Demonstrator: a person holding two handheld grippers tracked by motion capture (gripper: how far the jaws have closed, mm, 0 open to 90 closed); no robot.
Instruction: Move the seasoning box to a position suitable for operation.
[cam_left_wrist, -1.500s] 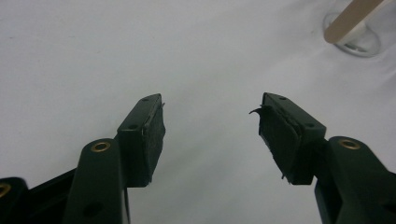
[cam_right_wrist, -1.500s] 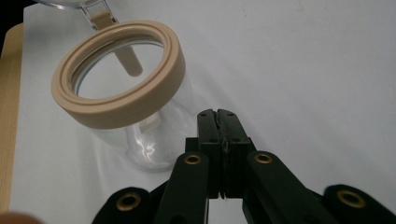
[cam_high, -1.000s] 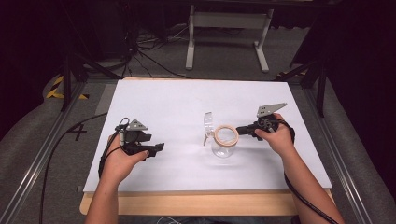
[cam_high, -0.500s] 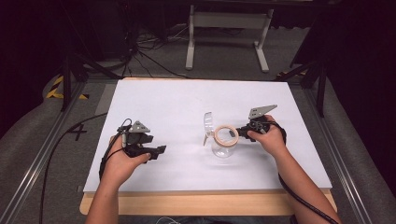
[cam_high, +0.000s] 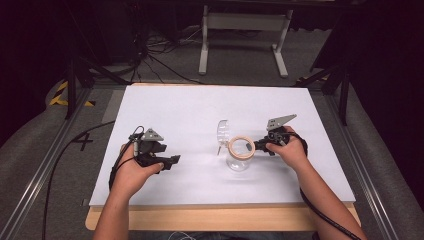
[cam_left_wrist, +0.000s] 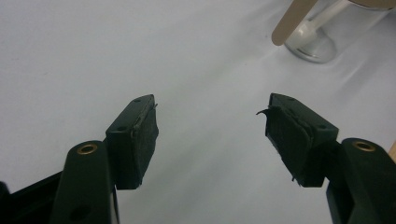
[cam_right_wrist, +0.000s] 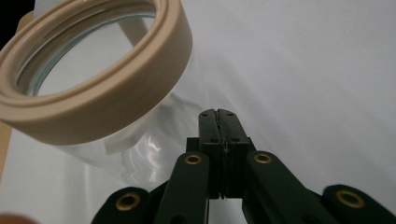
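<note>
Jar is standing mid-table as we are bringing our right gripper, jaws pressed together and empty, closer beside it; left gripper is waiting wide.

Probably a lab: floor cables, metal rails.

one glass jar, two grippers — left, right
</note>
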